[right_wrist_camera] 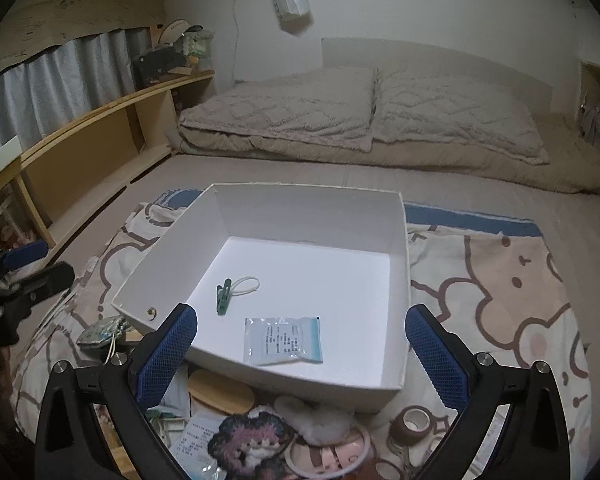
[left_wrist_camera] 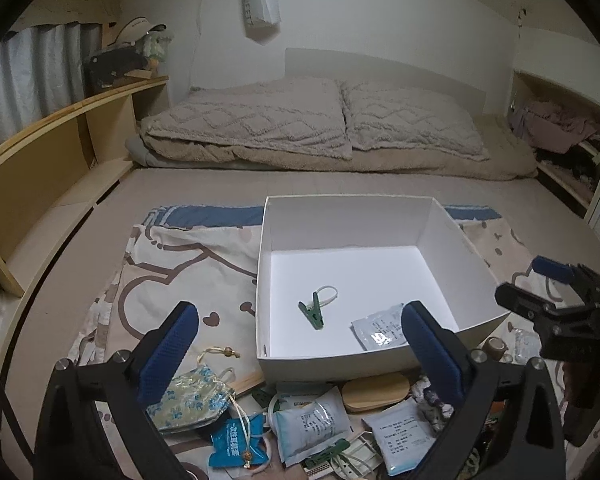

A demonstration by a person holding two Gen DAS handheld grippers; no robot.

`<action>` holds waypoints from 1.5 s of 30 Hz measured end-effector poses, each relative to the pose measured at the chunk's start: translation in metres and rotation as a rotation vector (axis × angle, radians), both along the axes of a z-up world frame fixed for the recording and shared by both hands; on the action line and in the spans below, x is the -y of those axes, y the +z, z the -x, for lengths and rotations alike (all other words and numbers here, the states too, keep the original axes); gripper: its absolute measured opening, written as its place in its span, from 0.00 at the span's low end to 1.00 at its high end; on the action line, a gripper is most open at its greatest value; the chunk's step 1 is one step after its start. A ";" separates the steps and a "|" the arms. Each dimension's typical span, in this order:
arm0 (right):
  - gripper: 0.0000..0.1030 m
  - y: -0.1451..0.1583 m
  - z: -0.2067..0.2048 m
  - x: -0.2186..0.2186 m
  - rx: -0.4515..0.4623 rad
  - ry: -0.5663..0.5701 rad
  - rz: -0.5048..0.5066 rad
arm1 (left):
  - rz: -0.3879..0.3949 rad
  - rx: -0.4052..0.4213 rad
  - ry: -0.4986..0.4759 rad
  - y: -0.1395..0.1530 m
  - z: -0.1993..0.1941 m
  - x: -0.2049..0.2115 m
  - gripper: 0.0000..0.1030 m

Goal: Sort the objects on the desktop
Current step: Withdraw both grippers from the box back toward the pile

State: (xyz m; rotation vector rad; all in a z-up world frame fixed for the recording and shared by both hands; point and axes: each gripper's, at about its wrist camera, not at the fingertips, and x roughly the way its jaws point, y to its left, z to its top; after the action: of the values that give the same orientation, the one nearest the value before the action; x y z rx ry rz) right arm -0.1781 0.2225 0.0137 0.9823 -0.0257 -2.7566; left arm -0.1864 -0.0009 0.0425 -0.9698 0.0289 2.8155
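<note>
- The left hand-held gripper (left_wrist_camera: 300, 354) is standing wide open with nothing between its blue pads, hanging over the near edge of the white box (left_wrist_camera: 444, 232).
- The right hand-held gripper (right_wrist_camera: 300, 354) is likewise gaping wide and carrying nothing, over the box's near wall.
- The box is sitting on a cartoon-print cloth (right_wrist_camera: 500, 280) spread over the bed (right_wrist_camera: 460, 188).
- Inside the box, a green clothes peg (left_wrist_camera: 312, 314) is lying beside a pale loop of cord (left_wrist_camera: 327, 294), and a sealed white sachet (right_wrist_camera: 284, 340) is resting near the box's near wall; in the left wrist view the gripper finger is cutting off part of the sachet.
- Between the box and the cameras, a heap of unsorted things is lying on the cloth: a floral drawstring pouch (left_wrist_camera: 192, 398), a blue packet (left_wrist_camera: 238, 442), more white sachets (left_wrist_camera: 312, 426), a wooden oval piece (left_wrist_camera: 376, 392), a crocheted piece (right_wrist_camera: 252, 436) and a roll of brown tape (right_wrist_camera: 414, 424).
- Much of this heap is being hidden by the gripper frames and the lower picture edge, so several items are staying hard to name.
- The print on the sachets is too small to read.
</note>
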 end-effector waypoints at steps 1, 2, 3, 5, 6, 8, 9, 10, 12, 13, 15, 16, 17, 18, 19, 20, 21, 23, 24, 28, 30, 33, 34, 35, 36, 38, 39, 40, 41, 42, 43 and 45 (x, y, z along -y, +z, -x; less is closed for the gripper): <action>1.00 0.001 -0.003 0.000 -0.006 0.001 0.001 | -0.006 -0.010 -0.003 0.002 -0.003 0.000 0.99; 1.00 0.003 -0.007 -0.001 -0.014 0.002 0.003 | -0.009 -0.021 -0.008 0.005 -0.007 -0.001 0.99; 1.00 0.006 -0.012 -0.003 -0.024 0.000 0.006 | -0.011 -0.030 -0.013 0.006 -0.010 -0.002 0.99; 1.00 0.010 -0.020 -0.005 -0.040 -0.005 0.011 | -0.020 -0.043 -0.026 0.009 -0.016 -0.005 0.99; 1.00 0.012 -0.023 -0.006 -0.047 -0.008 0.013 | -0.026 -0.047 -0.033 0.010 -0.019 -0.006 0.99; 1.00 0.016 -0.031 -0.009 -0.065 -0.016 0.017 | -0.042 -0.053 -0.043 0.012 -0.025 -0.007 0.99; 1.00 0.017 -0.035 -0.010 -0.071 -0.018 0.019 | -0.049 -0.059 -0.047 0.013 -0.028 -0.007 0.99; 1.00 0.019 -0.039 -0.011 -0.078 -0.020 0.022 | -0.051 -0.063 -0.049 0.013 -0.031 -0.008 0.99; 1.00 0.021 -0.049 -0.014 -0.092 -0.019 0.023 | -0.050 -0.078 -0.053 0.014 -0.039 -0.007 0.99; 1.00 0.022 -0.054 -0.015 -0.101 -0.019 0.020 | -0.052 -0.085 -0.052 0.014 -0.043 -0.006 0.99; 1.00 0.023 -0.063 -0.018 -0.116 -0.027 0.012 | -0.057 -0.090 -0.053 0.014 -0.047 -0.004 0.99; 1.00 0.024 -0.067 -0.019 -0.122 -0.030 0.010 | -0.060 -0.093 -0.055 0.014 -0.049 -0.003 0.99; 1.00 0.025 -0.071 -0.020 -0.128 -0.035 0.010 | -0.061 -0.098 -0.059 0.014 -0.052 -0.002 0.99; 1.00 0.026 -0.075 -0.021 -0.134 -0.039 0.009 | -0.061 -0.103 -0.060 0.014 -0.054 -0.001 0.99; 1.00 0.026 -0.078 -0.022 -0.139 -0.042 0.008 | -0.060 -0.111 -0.061 0.015 -0.057 -0.001 0.99; 1.00 0.027 -0.082 -0.023 -0.145 -0.045 0.007 | -0.061 -0.122 -0.060 0.016 -0.061 0.001 0.99; 1.00 0.027 -0.086 -0.023 -0.151 -0.048 0.003 | -0.062 -0.132 -0.062 0.017 -0.065 0.002 0.99; 1.00 0.026 -0.094 -0.024 -0.163 -0.059 -0.004 | -0.060 -0.149 -0.065 0.019 -0.071 0.003 0.99; 1.00 0.026 -0.097 -0.025 -0.169 -0.067 -0.006 | -0.060 -0.154 -0.068 0.019 -0.074 0.003 0.99; 1.00 0.022 -0.107 -0.028 -0.183 -0.096 -0.005 | -0.064 -0.165 -0.080 0.017 -0.084 0.006 0.99; 1.00 0.019 -0.111 -0.029 -0.188 -0.104 -0.002 | -0.066 -0.170 -0.085 0.015 -0.089 0.008 0.99; 1.00 0.015 -0.116 -0.027 -0.196 -0.094 -0.018 | -0.063 -0.178 -0.080 0.011 -0.096 0.010 1.00; 1.00 0.014 -0.117 -0.026 -0.201 -0.099 -0.026 | -0.061 -0.178 -0.080 0.010 -0.098 0.010 1.00; 1.00 0.012 -0.119 -0.024 -0.203 -0.102 -0.030 | -0.059 -0.178 -0.081 0.009 -0.099 0.010 1.00; 1.00 0.011 -0.120 -0.023 -0.202 -0.103 -0.031 | -0.058 -0.178 -0.081 0.008 -0.100 0.010 1.00; 1.00 0.009 -0.123 -0.021 -0.206 -0.108 -0.032 | -0.055 -0.181 -0.081 0.007 -0.104 0.010 1.00; 1.00 0.009 -0.126 -0.020 -0.211 -0.115 -0.036 | -0.055 -0.182 -0.080 0.007 -0.105 0.009 1.00; 1.00 0.008 -0.128 -0.019 -0.216 -0.123 -0.039 | -0.058 -0.183 -0.079 0.006 -0.106 0.010 1.00; 1.00 0.008 -0.130 -0.017 -0.220 -0.129 -0.041 | -0.061 -0.181 -0.081 0.005 -0.107 0.010 1.00; 1.00 0.008 -0.132 -0.017 -0.222 -0.134 -0.040 | -0.063 -0.180 -0.081 0.004 -0.108 0.010 1.00; 1.00 0.007 -0.133 -0.017 -0.221 -0.138 -0.038 | -0.064 -0.180 -0.080 0.003 -0.108 0.011 1.00; 1.00 0.007 -0.136 -0.016 -0.219 -0.137 -0.034 | -0.069 -0.173 -0.082 0.001 -0.108 0.012 1.00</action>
State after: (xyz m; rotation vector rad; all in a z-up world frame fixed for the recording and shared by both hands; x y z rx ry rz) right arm -0.0423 0.2381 0.0205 0.7053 -0.0113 -2.9838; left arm -0.0782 -0.0124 0.0436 -0.6918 -0.0076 2.7959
